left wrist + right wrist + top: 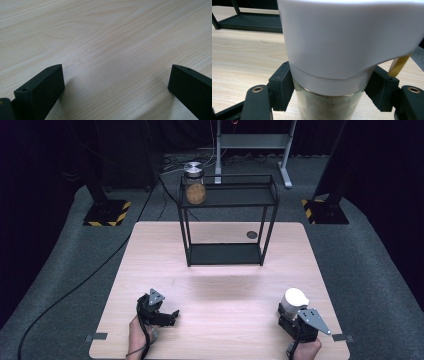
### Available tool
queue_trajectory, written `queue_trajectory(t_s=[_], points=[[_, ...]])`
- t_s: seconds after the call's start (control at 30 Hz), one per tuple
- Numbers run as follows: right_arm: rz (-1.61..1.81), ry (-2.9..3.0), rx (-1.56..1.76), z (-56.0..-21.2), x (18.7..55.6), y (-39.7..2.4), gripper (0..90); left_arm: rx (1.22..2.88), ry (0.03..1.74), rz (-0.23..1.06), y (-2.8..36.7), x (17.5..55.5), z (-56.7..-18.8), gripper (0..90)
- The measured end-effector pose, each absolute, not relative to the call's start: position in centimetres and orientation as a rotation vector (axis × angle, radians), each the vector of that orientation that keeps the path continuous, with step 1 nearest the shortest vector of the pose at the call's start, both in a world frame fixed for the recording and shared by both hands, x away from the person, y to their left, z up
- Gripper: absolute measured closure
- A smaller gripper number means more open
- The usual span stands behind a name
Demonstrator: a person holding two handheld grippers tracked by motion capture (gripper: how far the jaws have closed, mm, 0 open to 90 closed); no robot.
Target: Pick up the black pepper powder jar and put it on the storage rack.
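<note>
Right tool [329,92] clamped on the white-capped jar [342,50], jaws pressing the glass just under the white cap from both sides. Jar upright between the jaws, base on the desk [215,285], grainy contents visible below the cap. Seen from above at the near right corner: white-capped jar [293,301] directly ahead of the right tool [295,317]. Left tool [115,85] released, jaws wide apart over bare wood, nothing between them; in the high view, left tool [167,316] well apart from the jar, across the near edge. Count: two tools, two jars, one black shelf rack [227,220]. Second jar, metal-lidded [194,184], far ahead on the rack's top shelf.
</note>
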State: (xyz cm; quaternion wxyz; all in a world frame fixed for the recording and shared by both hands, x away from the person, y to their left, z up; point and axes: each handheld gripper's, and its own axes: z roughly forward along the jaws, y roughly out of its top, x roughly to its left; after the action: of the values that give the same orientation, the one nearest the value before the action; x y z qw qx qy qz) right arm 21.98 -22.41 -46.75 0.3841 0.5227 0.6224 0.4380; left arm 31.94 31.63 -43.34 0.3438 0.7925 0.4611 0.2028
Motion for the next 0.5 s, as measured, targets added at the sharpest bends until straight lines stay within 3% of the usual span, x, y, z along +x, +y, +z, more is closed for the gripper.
queue_trajectory(t_s=[0.5], points=[[1.124,1.573,1.316,-45.0,21.1,-22.9,29.4,2.06,1.196,0.53,31.6,31.9,-43.3,0.3]])
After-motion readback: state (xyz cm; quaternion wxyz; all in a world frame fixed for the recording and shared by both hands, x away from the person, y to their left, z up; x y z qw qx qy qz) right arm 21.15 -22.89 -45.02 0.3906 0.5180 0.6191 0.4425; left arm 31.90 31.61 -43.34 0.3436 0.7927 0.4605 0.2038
